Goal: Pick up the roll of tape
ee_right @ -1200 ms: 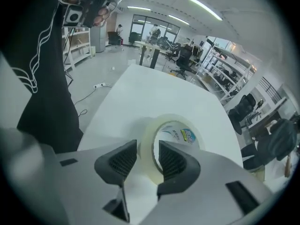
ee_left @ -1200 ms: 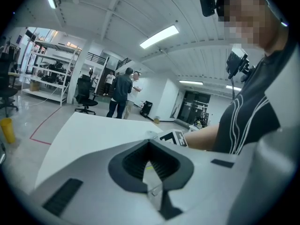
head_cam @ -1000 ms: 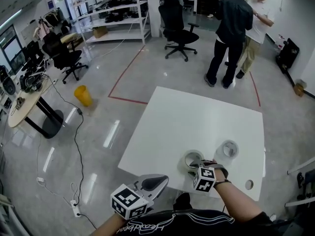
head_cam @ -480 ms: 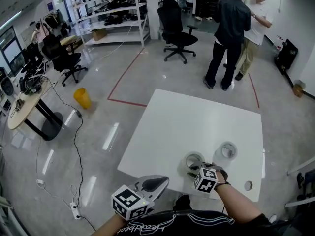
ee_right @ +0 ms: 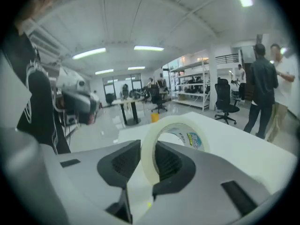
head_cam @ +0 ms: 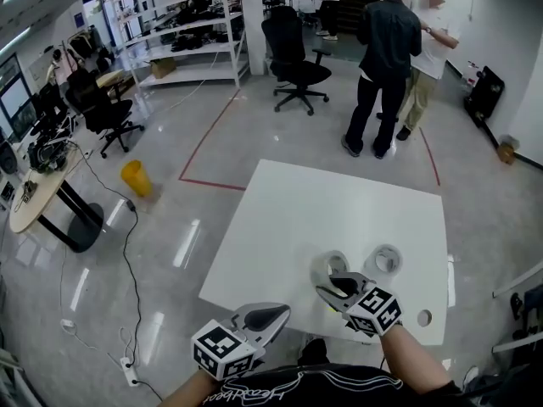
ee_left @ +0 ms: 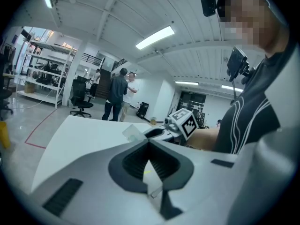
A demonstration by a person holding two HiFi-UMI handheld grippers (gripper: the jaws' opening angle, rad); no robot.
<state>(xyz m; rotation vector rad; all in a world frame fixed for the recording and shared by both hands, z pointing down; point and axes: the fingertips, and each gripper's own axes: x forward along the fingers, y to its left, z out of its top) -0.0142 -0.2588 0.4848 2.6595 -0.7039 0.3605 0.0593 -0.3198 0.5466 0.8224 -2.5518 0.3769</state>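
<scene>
A roll of clear tape (ee_right: 161, 146) stands on edge between the jaws of my right gripper (ee_right: 146, 161), which is shut on it. In the head view the roll (head_cam: 327, 266) hangs a little above the white table (head_cam: 297, 219), near its front edge, held by the right gripper (head_cam: 338, 285). A second tape roll (head_cam: 388, 259) lies flat on the table just to the right. My left gripper (head_cam: 270, 315) hovers off the table's near edge. Its jaws (ee_left: 149, 146) meet at the tips, shut with nothing in them.
A small round hole (head_cam: 424, 318) sits in the table's front right corner. Two people (head_cam: 386, 58) stand beyond the far edge, next to a black office chair (head_cam: 293, 53). A yellow bin (head_cam: 134, 176) and cables lie on the floor to the left.
The roll lay flat on the table with the right gripper at it. Now the right gripper has risen and rolled, and the roll is off the table on edge. The left gripper stayed put.
</scene>
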